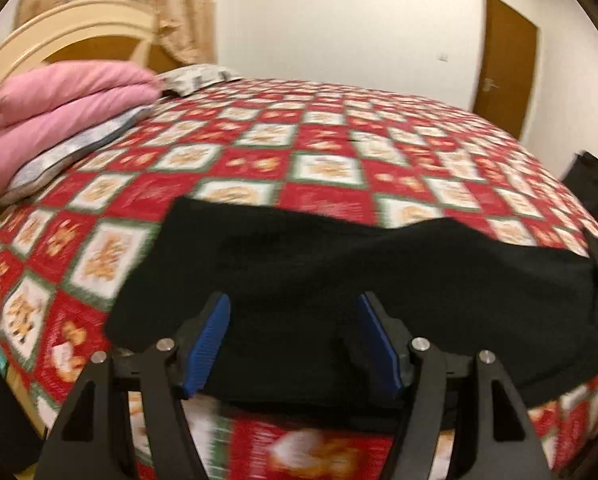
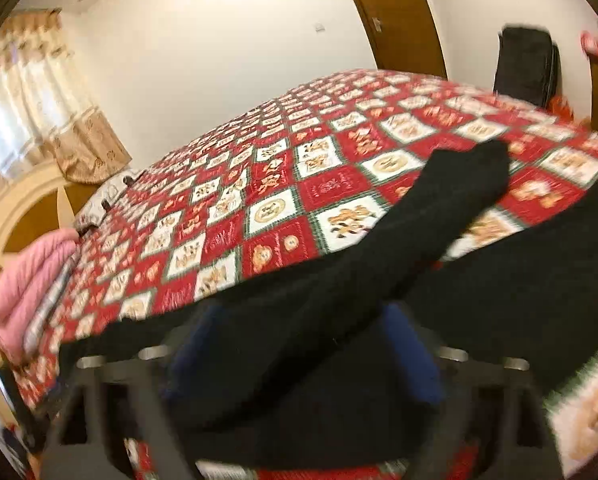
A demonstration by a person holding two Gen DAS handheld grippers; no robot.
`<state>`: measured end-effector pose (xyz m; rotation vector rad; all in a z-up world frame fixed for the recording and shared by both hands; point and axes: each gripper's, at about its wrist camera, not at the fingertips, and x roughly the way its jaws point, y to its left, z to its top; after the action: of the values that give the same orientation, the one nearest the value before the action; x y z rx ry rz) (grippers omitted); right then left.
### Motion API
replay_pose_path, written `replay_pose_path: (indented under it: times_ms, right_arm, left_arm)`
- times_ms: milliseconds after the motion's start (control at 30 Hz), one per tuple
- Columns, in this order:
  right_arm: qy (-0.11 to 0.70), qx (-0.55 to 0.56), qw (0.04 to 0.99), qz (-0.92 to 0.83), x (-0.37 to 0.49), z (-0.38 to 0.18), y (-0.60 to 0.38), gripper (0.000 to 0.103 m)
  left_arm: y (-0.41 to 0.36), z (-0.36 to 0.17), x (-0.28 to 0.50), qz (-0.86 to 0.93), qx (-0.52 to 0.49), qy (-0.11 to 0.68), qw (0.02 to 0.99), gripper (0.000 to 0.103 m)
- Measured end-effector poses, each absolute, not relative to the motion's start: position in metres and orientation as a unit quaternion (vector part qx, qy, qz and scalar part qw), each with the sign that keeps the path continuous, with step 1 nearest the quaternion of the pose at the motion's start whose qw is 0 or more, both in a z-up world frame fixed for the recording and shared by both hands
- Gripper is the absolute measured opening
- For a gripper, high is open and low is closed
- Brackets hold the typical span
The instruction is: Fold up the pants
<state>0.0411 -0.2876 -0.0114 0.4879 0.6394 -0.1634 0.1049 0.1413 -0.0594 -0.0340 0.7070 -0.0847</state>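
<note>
black pants (image 1: 339,280) spread across the near edge of a bed (image 1: 319,136) dressed in a red, white and green checked quilt, seen blurred in both views. going left to right in the left wrist view: a cream arched headboard (image 1: 59,36) at far left with beige curtains (image 1: 179,12) behind it, a folded pink duvet (image 1: 59,108) stacked on a grey patterned pillow (image 1: 71,152), a second patterned pillow (image 1: 199,76) just beyond, then open quilt, a brown door (image 1: 507,60) in the white wall, and a dark object (image 1: 591,184) past the bed's right edge. low in that view, left tool (image 1: 293,340) with blue pads (image 1: 207,344) standing wide apart, hovering over the pants fabric near the bed edge, gripping nothing; whether the fingertips touch the cloth is unclear. going left to right in the right wrist view: same curtains (image 2: 39,92) and headboard (image 2: 15,216) at left, pink duvet (image 2: 27,280) below them, quilt (image 2: 279,160) filling the middle, one pant leg (image 2: 451,192) reaching diagonally up to the right across the quilt with its end lying flat, another dark mass of the pants (image 2: 559,272) at right, a black bag or case (image 2: 527,64) beyond the far bed corner beside the door (image 2: 395,8). right tool (image 2: 303,344) heavily smeared by motion, blue pads (image 2: 411,348) faintly visible well apart on either side of the black fabric, so apparently open; contact with the cloth cannot be told.
</note>
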Motion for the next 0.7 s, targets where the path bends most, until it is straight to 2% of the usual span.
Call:
replay_pose_path:
  times_ms: [100, 167, 233, 267, 300, 333, 500, 700]
  right_arm:
    - [0.324, 0.224, 0.914, -0.1, 0.068, -0.019, -0.281, 0.088]
    - [0.371, 0.186, 0.901, -0.124, 0.092, -0.033, -0.274, 0.087]
    - [0.42, 0.178, 0.881, -0.122, 0.106, -0.052, -0.273, 0.068]
    - [0.421, 0.172, 0.88, -0.134, 0.105, -0.054, -0.274, 0.041]
    - [0.416, 0.167, 0.882, -0.143, 0.1, -0.053, -0.279, 0.008]
    - [0.411, 0.176, 0.884, -0.136, 0.094, -0.052, -0.287, 0.005]
    - [0.382, 0.232, 0.888, -0.105, 0.047, -0.051, -0.311, 0.005]
    - [0.33, 0.25, 0.903, -0.115, -0.012, -0.05, -0.299, 0.005]
  left_arm:
    - [0.116, -0.049, 0.096, -0.088, -0.012, 0.338, 0.937, 0.069]
    - [0.096, -0.046, 0.09, -0.12, -0.002, 0.339, 0.933, 0.069]
    - [0.074, -0.044, 0.082, -0.147, 0.017, 0.338, 0.929, 0.069]
    - [0.064, -0.043, 0.078, -0.165, 0.022, 0.34, 0.926, 0.069]
    - [0.058, -0.043, 0.075, -0.179, 0.023, 0.341, 0.922, 0.069]
    - [0.049, -0.044, 0.071, -0.203, 0.027, 0.341, 0.917, 0.069]
    - [0.03, -0.051, 0.066, -0.209, 0.071, 0.337, 0.915, 0.069]
    - [0.043, -0.054, 0.069, -0.208, 0.026, 0.355, 0.911, 0.07]
